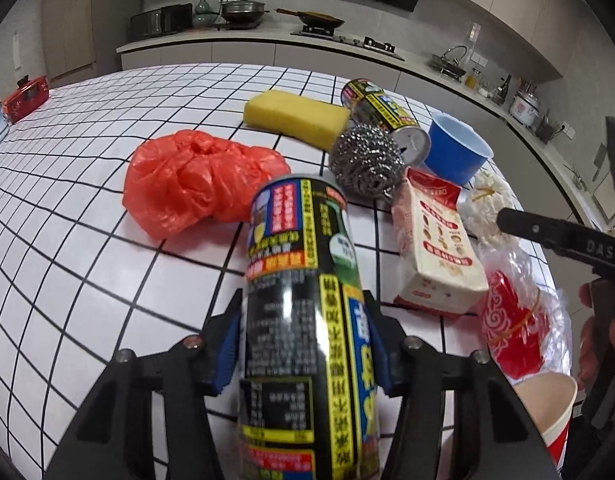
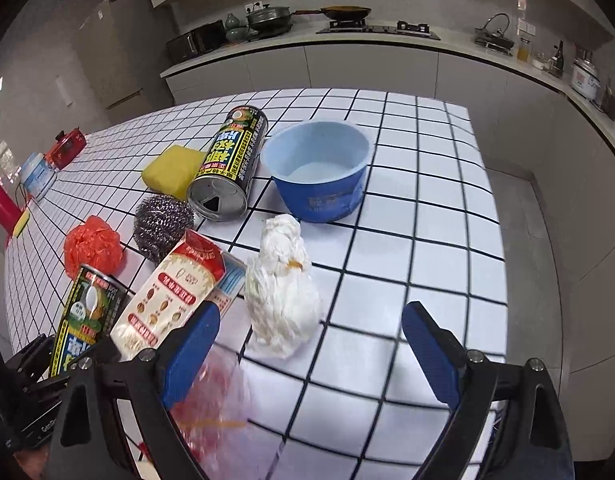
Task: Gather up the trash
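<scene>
My left gripper (image 1: 303, 336) is shut on a black-and-yellow drink can (image 1: 303, 300), held above the checked table (image 1: 67, 208); the same can shows at the left of the right wrist view (image 2: 87, 316). My right gripper (image 2: 307, 344) is open and empty, just in front of a white crumpled paper wad (image 2: 279, 296). A milk carton (image 2: 175, 300) lies beside its left finger. A clear bag with red print (image 2: 215, 400) lies blurred under that finger. A second can (image 2: 231, 160) lies on its side. A red plastic bag (image 1: 195, 180) lies to the left.
A yellow sponge (image 1: 295, 116), a steel scourer (image 1: 365, 160) and a blue bowl (image 2: 319, 168) sit toward the back. A paper cup (image 1: 547, 412) stands at lower right of the left wrist view. A red box (image 1: 25, 98) sits at the far left edge. Kitchen counter behind.
</scene>
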`<state>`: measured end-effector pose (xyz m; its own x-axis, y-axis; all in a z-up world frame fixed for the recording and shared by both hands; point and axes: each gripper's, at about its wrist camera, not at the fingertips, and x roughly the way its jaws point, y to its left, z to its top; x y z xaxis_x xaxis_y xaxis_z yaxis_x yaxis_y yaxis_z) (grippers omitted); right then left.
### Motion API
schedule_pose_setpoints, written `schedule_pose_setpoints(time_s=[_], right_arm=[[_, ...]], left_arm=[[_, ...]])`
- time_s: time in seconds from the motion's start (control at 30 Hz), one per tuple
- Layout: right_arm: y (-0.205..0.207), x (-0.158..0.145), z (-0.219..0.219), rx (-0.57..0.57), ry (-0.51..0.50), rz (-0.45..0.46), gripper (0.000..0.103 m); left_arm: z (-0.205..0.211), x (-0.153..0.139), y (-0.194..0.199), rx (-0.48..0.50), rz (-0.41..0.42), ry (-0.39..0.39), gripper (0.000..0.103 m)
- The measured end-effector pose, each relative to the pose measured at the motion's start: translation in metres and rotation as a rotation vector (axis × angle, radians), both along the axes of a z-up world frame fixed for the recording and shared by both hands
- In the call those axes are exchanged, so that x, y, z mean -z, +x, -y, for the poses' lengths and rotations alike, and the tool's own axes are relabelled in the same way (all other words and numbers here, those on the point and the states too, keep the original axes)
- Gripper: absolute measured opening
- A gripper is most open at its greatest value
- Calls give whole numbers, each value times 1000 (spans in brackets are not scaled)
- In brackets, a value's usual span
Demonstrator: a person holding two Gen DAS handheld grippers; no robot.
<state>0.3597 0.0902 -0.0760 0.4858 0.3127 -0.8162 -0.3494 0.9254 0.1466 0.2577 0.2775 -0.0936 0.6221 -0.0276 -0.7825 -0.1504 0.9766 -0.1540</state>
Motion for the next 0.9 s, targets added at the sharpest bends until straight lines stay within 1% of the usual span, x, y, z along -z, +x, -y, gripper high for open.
schedule_pose_setpoints(time_s=[0.03,0.07,0.1,0.17,0.2,0.23,0.27,0.33,0.5,0.7,0.9], right_arm=[[6,4,-4,-12,-3,-16,88],[11,8,-7,-23,-7,-35,81],[15,12,-9,-29,-8,-49,78],[20,19,-12,-43,-9,-77,61],[21,21,-13,-51,-4,-86,59],[20,21,-14,-60,-5,-77,46],[20,20,-14,-75,7,-81,38],[16,16,-13,-83,16,-68,38],[4,1,-3,-87,41,-35,37],[-11,-13,19,-74,74,-9,37],[-29,-31,48,-58,105,18,37]], left_arm=[[-1,-1,2,2,-1,-2,56],[-1,-1,4,3,-2,-6,55],[-2,-1,5,3,-1,-10,55],[-2,-1,5,6,5,-15,55],[-2,-1,5,7,11,-14,55],[-1,-1,4,6,19,-13,54],[-1,-1,3,4,23,-14,54],[-1,-3,2,3,33,-24,54],[7,-15,-11,10,72,-3,54],[16,-32,-20,5,99,-10,54],[39,-54,-23,27,130,11,54]])
